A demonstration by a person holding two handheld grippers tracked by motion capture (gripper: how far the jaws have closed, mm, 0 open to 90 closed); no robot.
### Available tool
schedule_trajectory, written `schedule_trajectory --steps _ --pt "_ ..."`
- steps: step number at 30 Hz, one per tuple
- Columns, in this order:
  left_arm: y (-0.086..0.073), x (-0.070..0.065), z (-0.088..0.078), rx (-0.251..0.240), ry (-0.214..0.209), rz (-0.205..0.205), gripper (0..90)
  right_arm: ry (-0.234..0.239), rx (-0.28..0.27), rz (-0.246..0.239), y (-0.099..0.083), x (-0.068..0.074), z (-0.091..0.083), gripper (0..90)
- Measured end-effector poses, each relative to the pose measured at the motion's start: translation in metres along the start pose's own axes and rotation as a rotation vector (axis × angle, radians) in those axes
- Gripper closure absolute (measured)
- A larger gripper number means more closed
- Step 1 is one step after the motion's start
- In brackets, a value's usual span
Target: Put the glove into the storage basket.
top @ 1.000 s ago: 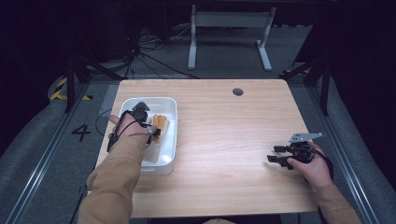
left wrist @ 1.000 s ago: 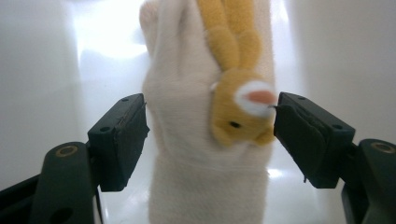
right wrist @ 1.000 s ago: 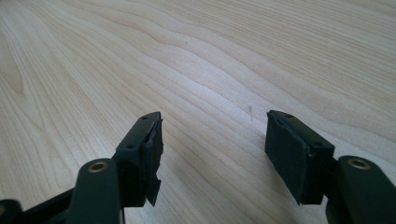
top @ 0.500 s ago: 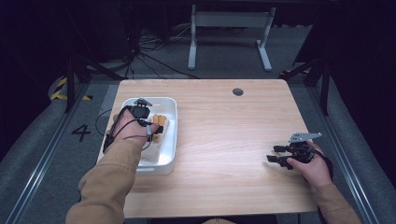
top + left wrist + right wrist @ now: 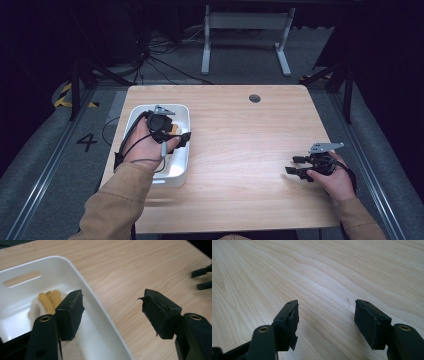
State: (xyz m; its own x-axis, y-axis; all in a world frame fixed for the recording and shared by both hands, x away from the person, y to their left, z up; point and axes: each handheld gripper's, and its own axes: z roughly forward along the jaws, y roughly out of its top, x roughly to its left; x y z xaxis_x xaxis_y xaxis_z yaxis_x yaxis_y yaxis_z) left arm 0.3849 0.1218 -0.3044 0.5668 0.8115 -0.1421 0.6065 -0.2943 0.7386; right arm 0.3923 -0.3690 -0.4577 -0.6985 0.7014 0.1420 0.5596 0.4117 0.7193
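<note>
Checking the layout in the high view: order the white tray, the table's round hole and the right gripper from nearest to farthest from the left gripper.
1. White tray, directly beneath the left gripper.
2. Round hole, far edge, centre-right.
3. Right gripper, near right.

Tan sleeves [image 5: 117, 200], black fingers [image 5: 71, 312] w/ brass-ish screws, grey top plate.

I am sitting in what looks like a lab or recording studio, not a home. My light wooden table with a round cable hole [image 5: 254, 98] stands alone on grey carpeted floor [image 5: 40, 150], walled in by black curtains [image 5: 385, 65]. Loose black cables [image 5: 160, 55] sprawl behind it, beside the white metal frame of another desk [image 5: 245, 25]. Yellow-and-black hazard tape [image 5: 67, 95] and a painted number four [image 5: 86, 142] mark the floor.
</note>
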Motion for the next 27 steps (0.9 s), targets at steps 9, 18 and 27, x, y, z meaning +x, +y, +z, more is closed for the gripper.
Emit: schedule_trajectory --steps 9,18,27 --pt "-0.005 -0.032 0.005 -0.072 -0.133 0.066 34.7 0.002 -0.013 -0.001 -0.005 0.000 -0.005 37.0" --pt "-0.012 -0.062 0.034 -0.114 -0.295 0.154 35.2 -0.004 -0.020 -0.001 -0.009 0.000 -0.010 37.0" --pt "-0.034 -0.078 0.068 -0.092 -0.395 0.216 38.3 0.000 -0.020 -0.009 -0.008 0.001 -0.009 37.0"
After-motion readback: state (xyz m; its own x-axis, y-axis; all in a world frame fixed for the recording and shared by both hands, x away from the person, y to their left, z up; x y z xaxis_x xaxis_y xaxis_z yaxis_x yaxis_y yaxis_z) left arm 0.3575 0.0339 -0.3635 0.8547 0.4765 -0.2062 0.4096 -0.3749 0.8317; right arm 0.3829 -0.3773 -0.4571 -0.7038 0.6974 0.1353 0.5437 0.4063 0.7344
